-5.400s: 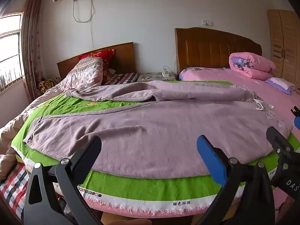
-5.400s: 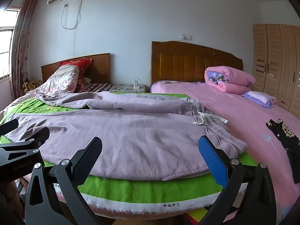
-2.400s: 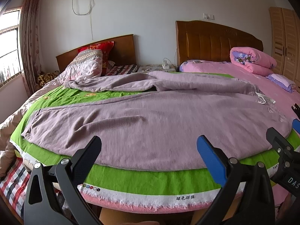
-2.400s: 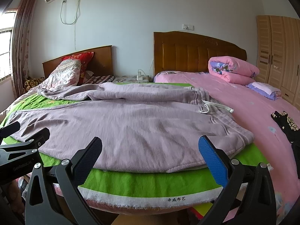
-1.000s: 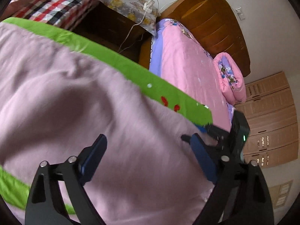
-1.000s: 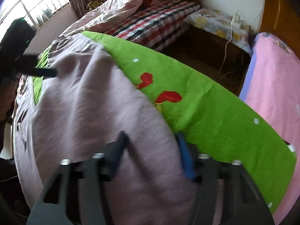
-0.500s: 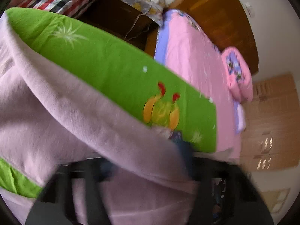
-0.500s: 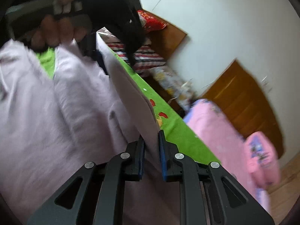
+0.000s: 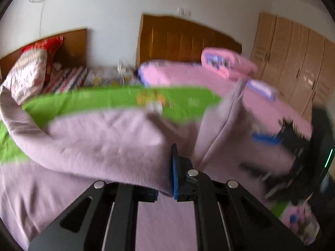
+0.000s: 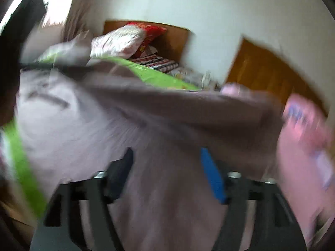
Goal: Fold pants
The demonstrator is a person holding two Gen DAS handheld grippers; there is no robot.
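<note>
The mauve pants (image 9: 104,142) lie spread over the green sheet (image 9: 117,98) on the bed. My left gripper (image 9: 170,177) is shut on a lifted fold of them, and the cloth curls back over the layer below. In the right wrist view, my right gripper (image 10: 167,171) stands apart and its jaws are opening. The blurred pants (image 10: 146,125) hang in front of it, and neither pad presses on them. The right gripper's blue pad (image 9: 264,140) shows at the right of the left wrist view, beside a raised pants edge.
A pink-covered bed (image 9: 261,104) lies to the right with a folded pink quilt (image 9: 226,64) on it. A wooden wardrobe (image 9: 293,62) stands at the far right. Two wooden headboards and a patterned pillow (image 9: 27,73) line the back wall.
The left gripper has shut on the pants and carried a fold across. The right gripper, shut on a pants edge half a second ago, now stands open. Both views swung toward the headboards.
</note>
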